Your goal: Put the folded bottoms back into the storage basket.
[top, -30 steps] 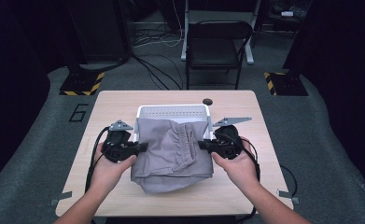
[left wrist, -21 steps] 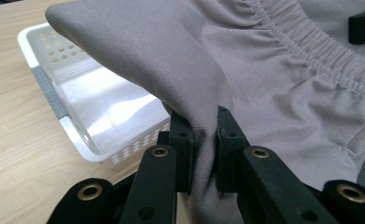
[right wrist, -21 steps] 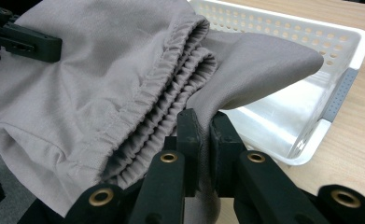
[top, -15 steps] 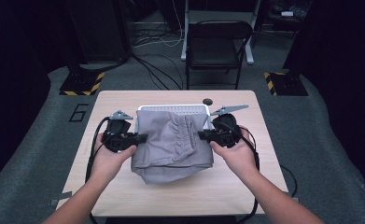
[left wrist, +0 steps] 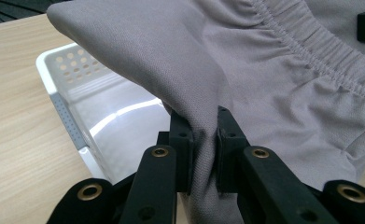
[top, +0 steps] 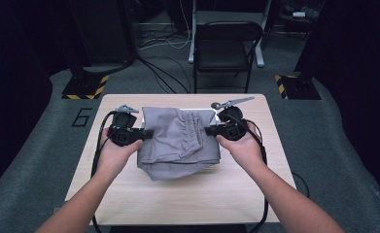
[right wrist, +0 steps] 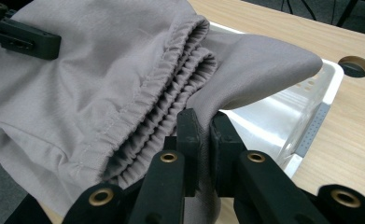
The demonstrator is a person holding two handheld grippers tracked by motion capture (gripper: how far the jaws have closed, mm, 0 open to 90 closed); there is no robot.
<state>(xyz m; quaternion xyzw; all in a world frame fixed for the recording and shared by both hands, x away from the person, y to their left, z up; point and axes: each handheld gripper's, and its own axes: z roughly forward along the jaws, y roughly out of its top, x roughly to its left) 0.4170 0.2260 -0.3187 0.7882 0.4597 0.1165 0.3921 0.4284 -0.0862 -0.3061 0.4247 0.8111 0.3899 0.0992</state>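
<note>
A folded grey garment (top: 180,141) with an elastic waistband (right wrist: 161,88) hangs stretched between my two grippers above a white perforated basket (left wrist: 73,107), which it mostly covers in the high view. My left gripper (top: 147,133) is shut on the cloth's left edge (left wrist: 203,140). At the opposite edge (right wrist: 203,121), my right gripper (top: 208,130) is shut on the fabric. The basket's rim (right wrist: 320,93) shows beneath the cloth in both gripper views. A lower fold of the garment droops toward the table (top: 178,194) in front of the basket.
A round hole (right wrist: 355,65) lies in the wooden table top beside the basket's far corner. A black folding chair (top: 226,48) stands on the floor beyond the table's far edge. Cables trail from both grippers along the person's forearms.
Both grippers have carried the grey garment away from the person, toward the far side of the table, and a little higher. It now covers the basket.
</note>
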